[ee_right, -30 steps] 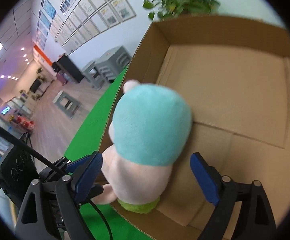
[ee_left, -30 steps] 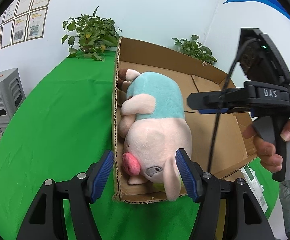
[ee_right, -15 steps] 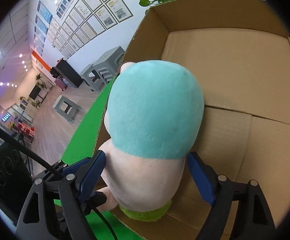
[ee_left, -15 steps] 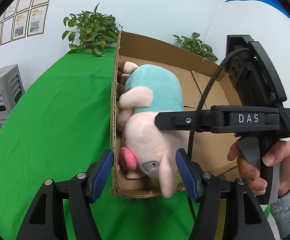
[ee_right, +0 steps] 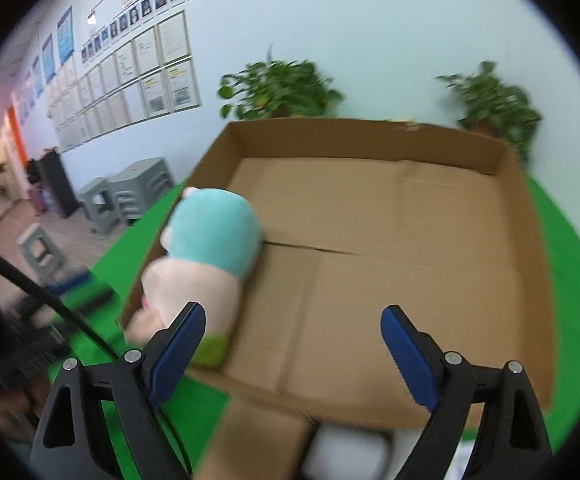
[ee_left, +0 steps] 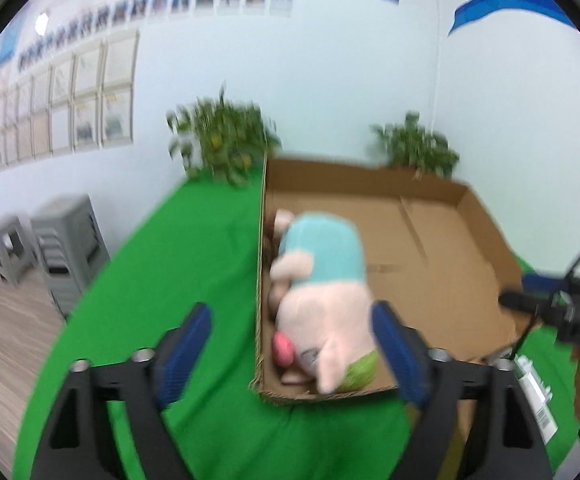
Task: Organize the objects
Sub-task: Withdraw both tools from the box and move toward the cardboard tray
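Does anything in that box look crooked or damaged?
Mostly tidy. The plush pig lies on its side against the cardboard box's left wall, head at the near corner. The box's far rim looks slightly torn near the right plant.

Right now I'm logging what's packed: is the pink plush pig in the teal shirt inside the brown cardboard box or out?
Inside. The plush pig lies on its side on the cardboard box floor, against the left wall.
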Demonstrator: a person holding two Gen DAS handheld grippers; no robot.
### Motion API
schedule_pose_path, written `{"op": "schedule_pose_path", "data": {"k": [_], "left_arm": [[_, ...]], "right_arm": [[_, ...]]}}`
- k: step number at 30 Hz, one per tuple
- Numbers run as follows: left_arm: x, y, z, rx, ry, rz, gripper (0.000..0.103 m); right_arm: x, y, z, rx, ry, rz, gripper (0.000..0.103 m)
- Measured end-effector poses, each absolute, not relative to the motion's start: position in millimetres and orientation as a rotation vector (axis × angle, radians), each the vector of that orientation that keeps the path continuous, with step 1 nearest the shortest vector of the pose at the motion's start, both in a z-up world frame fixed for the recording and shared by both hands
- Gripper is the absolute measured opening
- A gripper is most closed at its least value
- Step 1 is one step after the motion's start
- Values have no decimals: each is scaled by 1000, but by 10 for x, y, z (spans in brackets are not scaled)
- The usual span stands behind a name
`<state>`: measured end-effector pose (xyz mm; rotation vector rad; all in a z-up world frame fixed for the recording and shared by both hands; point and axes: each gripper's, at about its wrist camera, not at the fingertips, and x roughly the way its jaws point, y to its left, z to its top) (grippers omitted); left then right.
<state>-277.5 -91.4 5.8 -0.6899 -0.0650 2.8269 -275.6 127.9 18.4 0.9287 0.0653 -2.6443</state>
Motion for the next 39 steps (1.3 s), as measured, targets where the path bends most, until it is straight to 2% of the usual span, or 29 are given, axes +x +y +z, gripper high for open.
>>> {"op": "schedule_pose_path", "data": {"k": [1,3,4,5,7,8,9,10,11,12,13,14,25,27,28,29,30,31,32,33,39], "left_arm": [[-2682,-861,134,-653,-61,2838,100],[-2487,-746,272,-599,-52,2848,102],[-2419,-668,322,-594,-47,2849,102],[-2363,-593,360,-592,-44,2845,102],[-2237,-449,413,-584,-45,2831,101],[-2141,-398,424,-581,-42,2825,98],[-2064,-335,435,-582,-32,2816,94],[-2009,-276,437,-594,-22,2802,77],[-1949,-228,457,-616,-19,2773,50],[-1887,-181,469,-644,-24,2735,37],[-1844,-146,469,-668,-25,2713,15],[-1778,-120,478,-678,-18,2710,9],[-926,-146,880,-578,-9,2747,9],[-756,-151,935,-562,-9,2749,19],[-683,-136,948,-556,-4,2757,52],[-564,-120,971,-532,-5,2770,90],[-444,-119,985,-480,-27,2787,102],[-341,-122,1001,-429,-47,2794,102],[-250,-113,1027,-414,-44,2793,102],[-196,-95,1040,-418,-23,2794,102],[-109,-100,1011,-505,-47,2765,103]], "right_arm": [[-2667,1339,174,919,57,-2659,89],[-2523,1417,173,912,22,-2688,81],[-2460,1444,166,912,12,-2698,64],[-2414,1456,157,921,20,-2710,42],[-2286,1449,168,929,32,-2732,18],[-2194,1478,170,926,33,-2734,14],[-2124,1490,169,913,34,-2738,14],[-2054,1500,182,897,30,-2744,14],[-1963,1536,193,884,20,-2747,14],[-1911,1553,203,880,10,-2747,14],[-1855,1577,214,874,1,-2748,14],[-1777,1606,230,863,-9,-2753,14],[-1132,1610,384,761,-4,-2751,14],[-1024,1610,410,747,1,-2758,14],[-977,1613,423,736,5,-2770,15],[-933,1626,431,726,8,-2787,25],[-902,1636,437,720,10,-2801,37],[-872,1653,441,710,4,-2810,76],[-834,1680,444,687,-18,-2812,91],[-799,1713,447,660,-40,-2820,100],[-769,1830,386,655,-70,-2764,102]]}}
